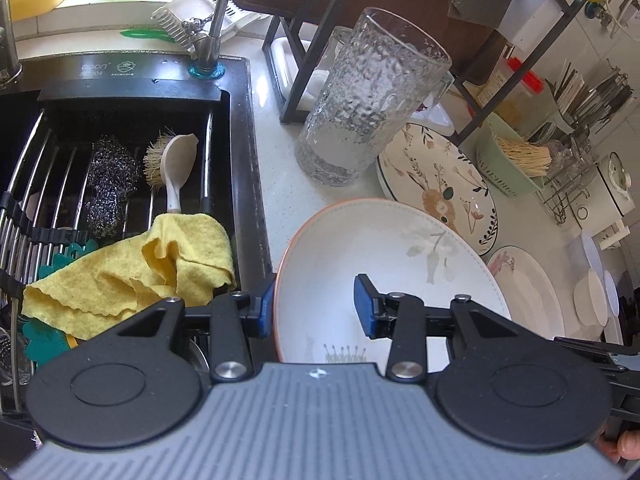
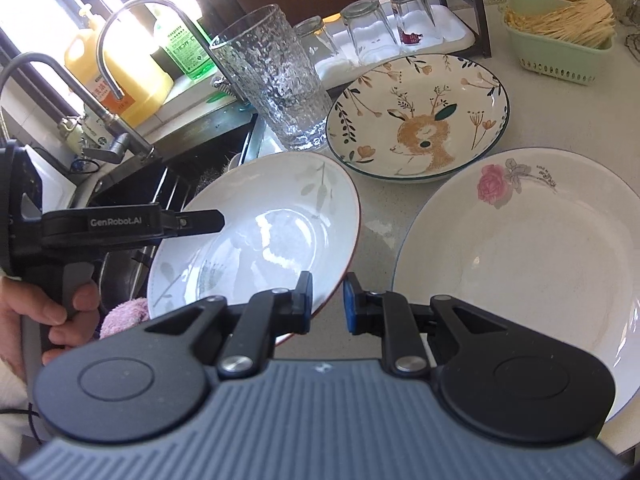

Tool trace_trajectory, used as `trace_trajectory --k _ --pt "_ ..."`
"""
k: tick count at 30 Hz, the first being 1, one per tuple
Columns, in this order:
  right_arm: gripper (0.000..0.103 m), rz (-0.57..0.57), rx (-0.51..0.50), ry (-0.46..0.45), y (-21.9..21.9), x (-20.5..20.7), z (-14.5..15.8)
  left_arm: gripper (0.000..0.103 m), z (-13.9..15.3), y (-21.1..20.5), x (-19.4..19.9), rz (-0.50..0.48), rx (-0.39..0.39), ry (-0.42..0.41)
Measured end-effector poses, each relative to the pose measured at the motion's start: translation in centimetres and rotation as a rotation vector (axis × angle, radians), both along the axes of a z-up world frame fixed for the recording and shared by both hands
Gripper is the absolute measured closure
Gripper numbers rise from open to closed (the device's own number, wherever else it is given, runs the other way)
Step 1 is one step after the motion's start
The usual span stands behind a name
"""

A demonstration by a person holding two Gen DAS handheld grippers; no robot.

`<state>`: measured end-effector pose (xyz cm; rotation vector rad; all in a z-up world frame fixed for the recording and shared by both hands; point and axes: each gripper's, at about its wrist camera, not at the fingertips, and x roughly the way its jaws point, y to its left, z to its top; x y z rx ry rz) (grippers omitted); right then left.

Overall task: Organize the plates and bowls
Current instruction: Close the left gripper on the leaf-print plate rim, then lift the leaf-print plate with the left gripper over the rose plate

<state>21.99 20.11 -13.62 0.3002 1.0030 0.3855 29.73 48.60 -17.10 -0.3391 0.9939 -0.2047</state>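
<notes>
A white bowl with grey leaves and an orange-red rim [image 1: 384, 256] [image 2: 260, 216] hangs tilted between the sink and the counter. My left gripper [image 1: 314, 308] is shut on its sink-side rim, one pad outside and one inside. In the right wrist view that gripper's finger [image 2: 192, 220] reaches over the bowl's left edge. My right gripper [image 2: 328, 304] is shut on the opposite rim, which runs between its blue pads. A deer-pattern plate [image 1: 436, 184] [image 2: 420, 120] and a rose-pattern plate [image 1: 528, 292] [image 2: 532, 248] lie on the counter beyond.
A tall textured glass [image 1: 360, 96] [image 2: 276, 76] stands just behind the bowl. The sink rack holds a yellow cloth [image 1: 132, 276], steel wool and a brush. Upturned glasses [image 2: 368, 28] sit on a white tray under a black rack, and a green basket [image 2: 560, 36] is at the right.
</notes>
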Motion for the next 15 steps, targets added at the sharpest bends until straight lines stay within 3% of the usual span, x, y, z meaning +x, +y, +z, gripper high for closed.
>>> trace_trajectory --k 5,15 --pt "0.083 -0.023 0.022 -0.019 -1.8 -0.2 1.4 0.058 0.8 -0.7 0.1 0.007 -0.07 0.018" --pt "0.084 -0.075 0.042 -0.051 -7.5 -1.3 4.5 0.058 3.2 -6.4 0.5 -0.039 -0.116 0.01"
